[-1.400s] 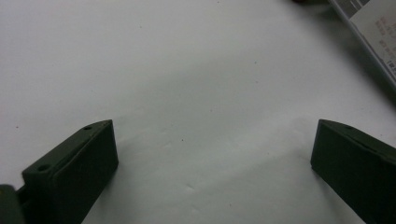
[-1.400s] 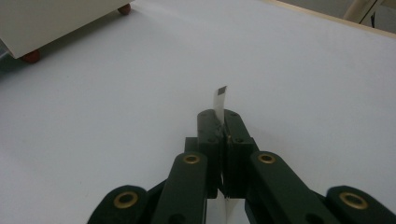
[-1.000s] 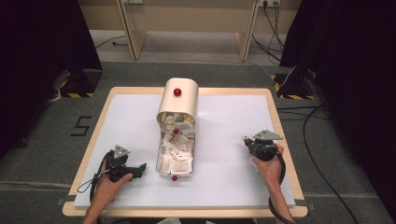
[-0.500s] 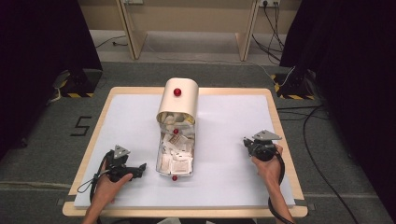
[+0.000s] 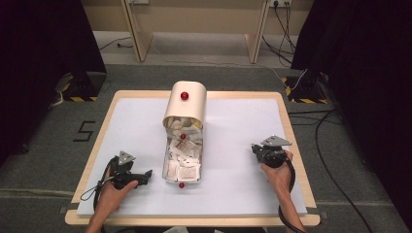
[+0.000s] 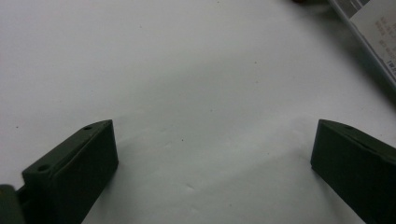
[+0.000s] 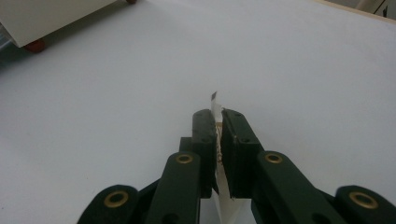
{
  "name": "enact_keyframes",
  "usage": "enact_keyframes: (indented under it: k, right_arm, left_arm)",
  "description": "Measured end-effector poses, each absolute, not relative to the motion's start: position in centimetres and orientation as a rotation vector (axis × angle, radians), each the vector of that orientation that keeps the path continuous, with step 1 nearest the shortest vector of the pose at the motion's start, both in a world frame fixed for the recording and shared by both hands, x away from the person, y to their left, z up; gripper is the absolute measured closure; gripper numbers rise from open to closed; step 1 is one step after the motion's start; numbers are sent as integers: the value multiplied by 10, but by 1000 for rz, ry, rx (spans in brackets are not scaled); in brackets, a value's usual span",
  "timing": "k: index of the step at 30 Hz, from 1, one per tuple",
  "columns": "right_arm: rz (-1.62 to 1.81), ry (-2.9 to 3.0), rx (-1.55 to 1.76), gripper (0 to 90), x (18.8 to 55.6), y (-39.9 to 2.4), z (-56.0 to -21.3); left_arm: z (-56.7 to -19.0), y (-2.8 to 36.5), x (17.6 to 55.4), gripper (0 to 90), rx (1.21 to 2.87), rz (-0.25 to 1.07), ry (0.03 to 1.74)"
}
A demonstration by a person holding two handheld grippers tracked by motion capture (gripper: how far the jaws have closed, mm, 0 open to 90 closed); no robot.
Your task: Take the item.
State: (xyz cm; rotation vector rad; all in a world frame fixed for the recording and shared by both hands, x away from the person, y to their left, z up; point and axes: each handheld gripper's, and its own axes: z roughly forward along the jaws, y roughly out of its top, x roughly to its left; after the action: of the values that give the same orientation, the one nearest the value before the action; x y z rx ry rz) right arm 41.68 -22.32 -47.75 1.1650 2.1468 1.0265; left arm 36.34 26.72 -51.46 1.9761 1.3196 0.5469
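Note:
A cream, round-topped box (image 5: pixel 184 104) with a red knob stands mid-table. Its front flap (image 5: pixel 180 171) lies down toward me, heaped with several white paper packets (image 5: pixel 187 145). My right gripper (image 5: pixel 256 148) rests on the white mat to the right of the flap. In the right gripper view its jaws (image 7: pixel 218 114) have just been opening; a thin white paper slip (image 7: pixel 215 103) stands in the narrow gap, leaning on one pad. My left gripper (image 5: pixel 147 175) lies left of the flap, its jaws (image 6: pixel 214 128) wide open over bare mat.
The white mat (image 5: pixel 233 126) covers a wooden table (image 5: pixel 291 145) with a raised rim. In the left gripper view the flap's edge (image 6: pixel 373 32) runs across the top right. The box's corner (image 7: pixel 46 14) and a red foot (image 7: pixel 35 45) lie far left of my right gripper.
None of the hands or the box has visibly moved in the high view.

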Motion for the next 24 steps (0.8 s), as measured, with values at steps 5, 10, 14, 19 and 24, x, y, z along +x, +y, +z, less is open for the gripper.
enact_keyframes:
  k: [5, 10, 14, 19, 24]
  right_arm:
    - [1027, 2153, 1161, 825, 417, -223, -477]
    - [1036, 2159, 1154, 822, 417, -221, -477]
    - [1039, 2163, 1145, 820, 416, -219, -476]
    - [1050, 2171, 1126, 821, 415, -216, -475]
    - [1061, 2169, 1122, 818, 414, -214, -474]
  left_arm:
    - [-515, 267, 363, 1, 1976, 547, 1320]
    - [-515, 267, 363, 1, 1975, 547, 1320]
    - [-515, 267, 363, 1, 1976, 547, 1320]
    - [-515, 267, 363, 1, 1975, 549, 1320]
    - [-515, 267, 363, 1, 1976, 547, 1320]
